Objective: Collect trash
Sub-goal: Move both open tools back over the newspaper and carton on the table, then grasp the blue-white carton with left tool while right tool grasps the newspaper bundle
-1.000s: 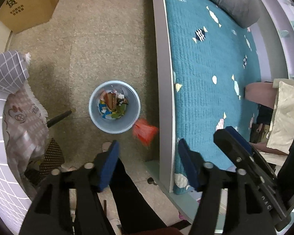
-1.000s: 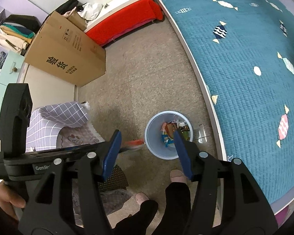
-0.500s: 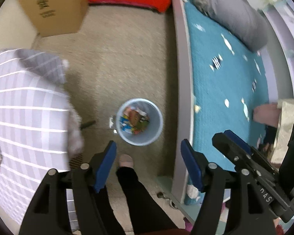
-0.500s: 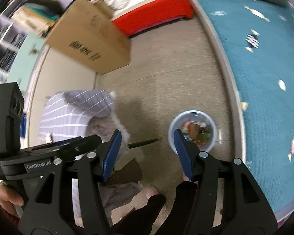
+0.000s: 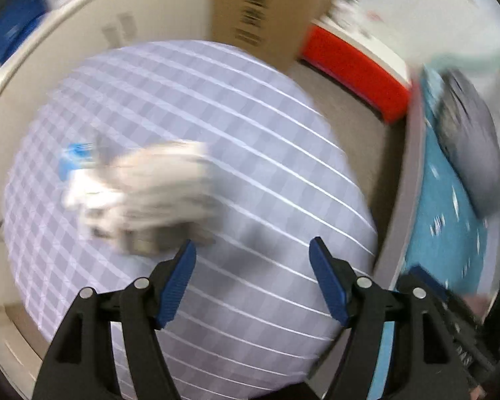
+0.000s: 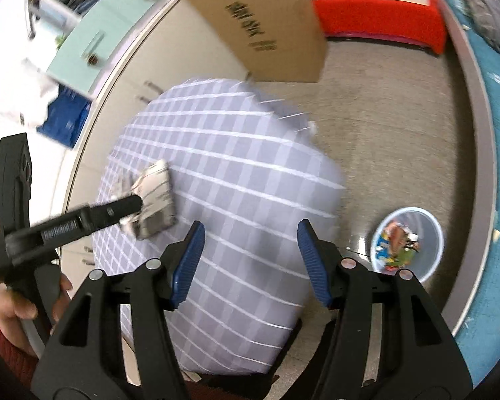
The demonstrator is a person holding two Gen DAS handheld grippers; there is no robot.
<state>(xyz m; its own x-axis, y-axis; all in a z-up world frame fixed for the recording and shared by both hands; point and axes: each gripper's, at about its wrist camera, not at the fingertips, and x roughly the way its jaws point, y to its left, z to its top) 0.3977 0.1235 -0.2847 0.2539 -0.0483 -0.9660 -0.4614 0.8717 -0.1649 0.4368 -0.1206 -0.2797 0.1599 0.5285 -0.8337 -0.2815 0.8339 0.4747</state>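
We read partial white lettering, apparently "GenRobot.AI", on the left gripper's [image 6: 130, 205] black arm in the right wrist view. The cardboard box [image 6: 266, 23] carries black printed characters, inverted and blurred; we cannot make them out.

A checked lilac-grey cushion [image 6: 223, 180] is seen filling the middle of both views, blurred in the left one. A cardboard box [image 6: 270, 23] with dark print is stood behind it on the speckled floor [image 6: 393, 126]. A red block [image 6: 383, 20] is set just beside the box, against the far wall. A teal bedspread [image 6: 496, 153] is spread along the right edge, and mint drawers [image 6: 93, 43] are seen at upper left.
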